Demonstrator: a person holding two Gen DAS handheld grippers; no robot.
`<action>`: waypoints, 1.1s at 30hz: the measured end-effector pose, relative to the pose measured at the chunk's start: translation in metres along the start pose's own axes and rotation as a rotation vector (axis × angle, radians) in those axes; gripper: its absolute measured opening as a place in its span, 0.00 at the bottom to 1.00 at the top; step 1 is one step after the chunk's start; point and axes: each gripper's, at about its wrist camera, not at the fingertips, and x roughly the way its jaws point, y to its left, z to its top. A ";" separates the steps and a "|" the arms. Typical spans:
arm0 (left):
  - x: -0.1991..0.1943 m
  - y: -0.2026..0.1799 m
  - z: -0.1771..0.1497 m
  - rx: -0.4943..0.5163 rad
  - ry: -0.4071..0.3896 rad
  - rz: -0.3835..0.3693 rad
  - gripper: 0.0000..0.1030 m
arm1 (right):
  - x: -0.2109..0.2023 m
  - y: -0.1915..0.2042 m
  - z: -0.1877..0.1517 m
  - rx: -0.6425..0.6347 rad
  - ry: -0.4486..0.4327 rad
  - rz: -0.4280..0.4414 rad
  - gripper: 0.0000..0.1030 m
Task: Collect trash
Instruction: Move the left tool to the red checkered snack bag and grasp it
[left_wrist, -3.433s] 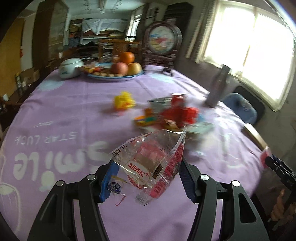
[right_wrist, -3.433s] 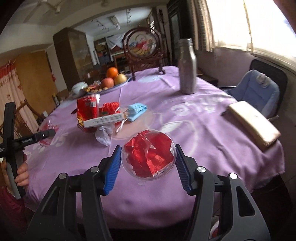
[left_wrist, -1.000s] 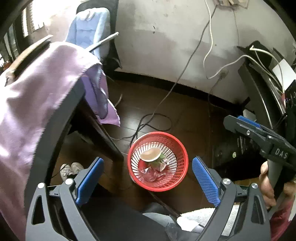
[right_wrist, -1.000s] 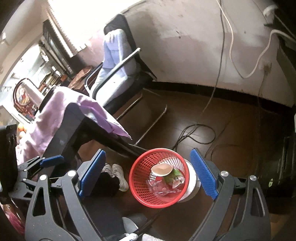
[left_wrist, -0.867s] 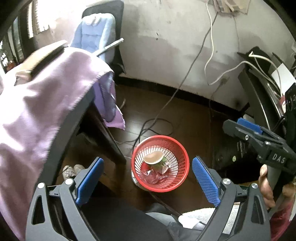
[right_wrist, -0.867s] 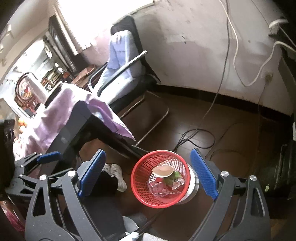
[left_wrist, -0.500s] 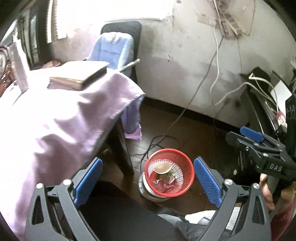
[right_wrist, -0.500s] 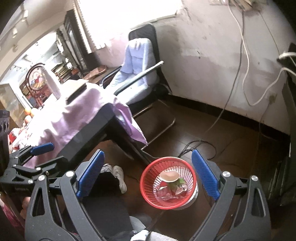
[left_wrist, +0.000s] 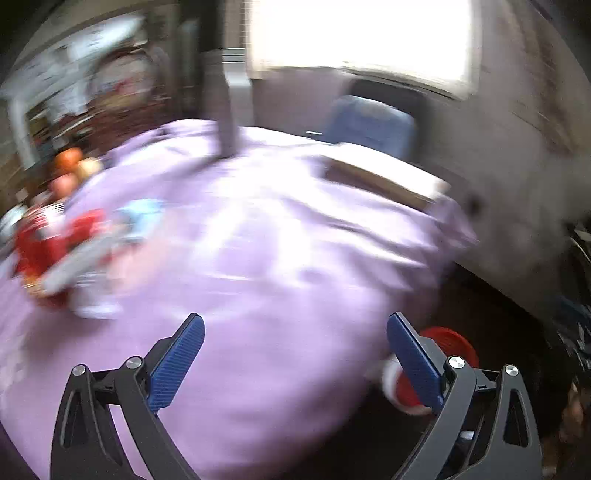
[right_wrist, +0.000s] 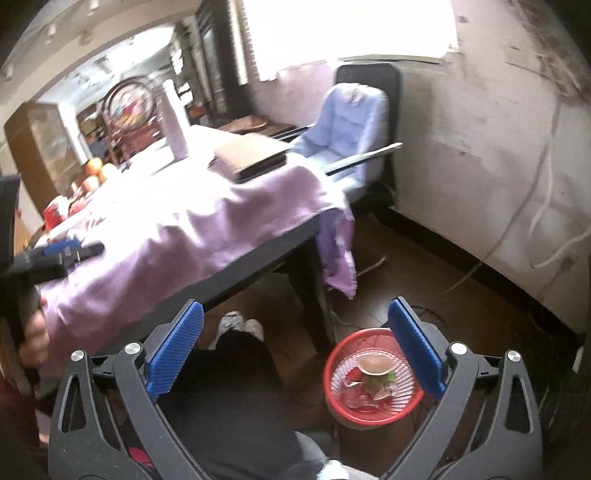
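Left wrist view, blurred: left gripper (left_wrist: 295, 354) spread, nothing between jaws, over purple-clothed bench (left_wrist: 280, 258); trash pile (left_wrist: 59, 254) far left on bench.

Right wrist view: right gripper (right_wrist: 295, 347) opening wide, empty; red basket (right_wrist: 338, 398) on floor, cup and wrappers inside.

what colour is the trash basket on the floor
Red basket, clearest in the right wrist view.

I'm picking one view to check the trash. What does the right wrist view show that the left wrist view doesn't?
Only the right wrist view shows the contents of the red basket: a paper cup and wrappers. Only the left wrist view, though blurred, shows the red packaging left on the table. Both show the purple tablecloth, the blue chair, and an open, empty hand-held gripper.
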 end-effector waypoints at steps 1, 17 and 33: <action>-0.001 0.017 0.004 -0.026 -0.007 0.027 0.94 | 0.006 0.010 0.001 -0.018 0.012 0.011 0.93; 0.019 0.263 0.036 -0.349 0.065 0.439 0.94 | 0.033 0.101 0.019 -0.172 0.051 0.085 0.93; -0.012 0.309 -0.018 -0.408 0.068 0.327 0.94 | 0.042 0.179 0.032 -0.269 0.067 0.271 0.93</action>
